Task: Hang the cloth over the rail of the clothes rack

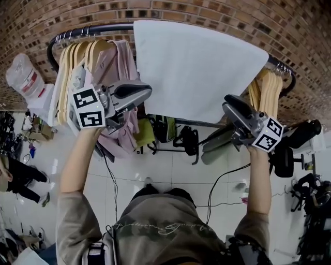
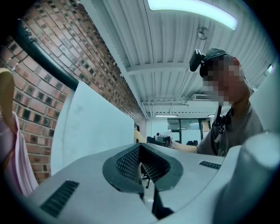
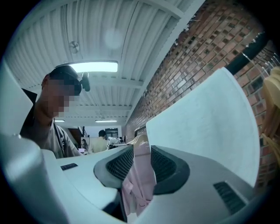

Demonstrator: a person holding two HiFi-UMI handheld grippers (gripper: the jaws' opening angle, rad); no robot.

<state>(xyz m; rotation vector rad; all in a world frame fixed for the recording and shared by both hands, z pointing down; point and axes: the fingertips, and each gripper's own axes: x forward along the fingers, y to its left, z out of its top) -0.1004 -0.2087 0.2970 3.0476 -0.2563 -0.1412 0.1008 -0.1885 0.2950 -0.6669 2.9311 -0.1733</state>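
A white cloth (image 1: pixel 199 67) hangs draped over the black rail (image 1: pixel 93 31) of the clothes rack, spread wide between the hangers. My left gripper (image 1: pixel 147 92) sits at the cloth's left edge, shut, with nothing between its jaws (image 2: pixel 141 168); the cloth (image 2: pixel 92 127) hangs just to its left, apart from it. My right gripper (image 1: pixel 230 103) is below the cloth's lower right corner. Its jaws (image 3: pixel 142 162) stand a little apart and grip nothing; a pink garment (image 3: pixel 140 183) shows through the gap. The cloth (image 3: pixel 210 127) lies to their right.
Wooden hangers (image 1: pixel 77 57) and the pink garment (image 1: pixel 121 129) crowd the rail's left part; more hangers (image 1: pixel 266 93) hang at its right end. Bags (image 1: pixel 170 129) lie under the rack, and a black office chair (image 1: pixel 289 150) stands at right. A brick wall (image 1: pixel 217 15) is behind.
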